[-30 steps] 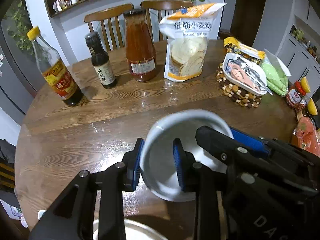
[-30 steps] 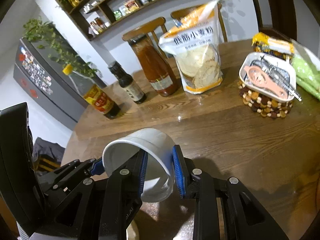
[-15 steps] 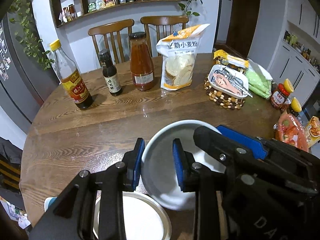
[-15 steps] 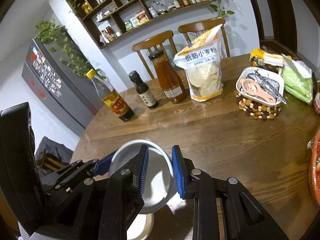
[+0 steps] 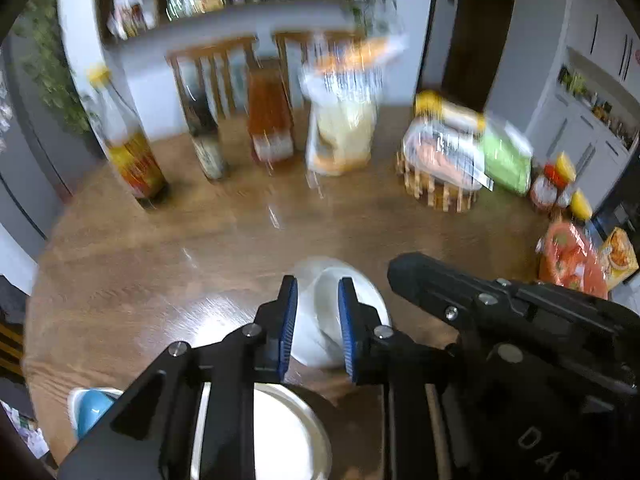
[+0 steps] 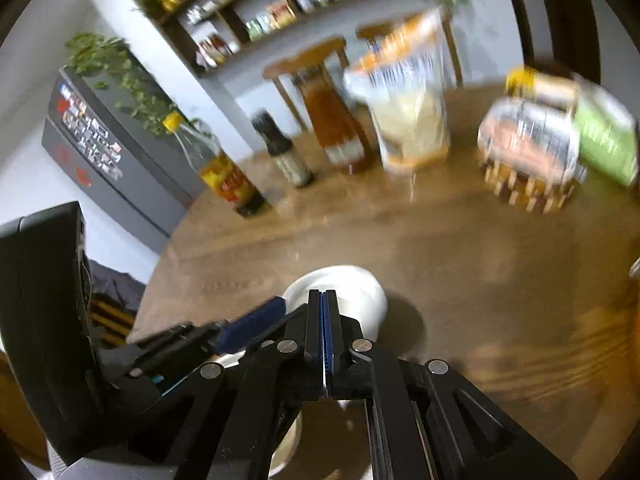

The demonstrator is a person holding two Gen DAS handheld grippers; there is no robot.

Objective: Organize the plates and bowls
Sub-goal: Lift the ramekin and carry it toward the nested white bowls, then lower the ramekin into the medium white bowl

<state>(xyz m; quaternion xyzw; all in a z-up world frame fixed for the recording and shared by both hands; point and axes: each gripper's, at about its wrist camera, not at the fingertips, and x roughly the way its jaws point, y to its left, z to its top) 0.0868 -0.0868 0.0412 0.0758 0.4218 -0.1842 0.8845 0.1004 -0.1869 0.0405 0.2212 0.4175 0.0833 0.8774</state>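
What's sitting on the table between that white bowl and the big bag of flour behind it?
Nothing: only bare wooden table lies between the white bowl and the flour bag. Both wrist views show that stretch, though blurred.

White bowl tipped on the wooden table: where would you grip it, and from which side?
Probably the thin rim wall of the white bowl, one finger inside and one outside, coming from the near side, where its mouth seems to face. Its rounded outer body looks too wide to pinch. Blur hides the exact tilt.
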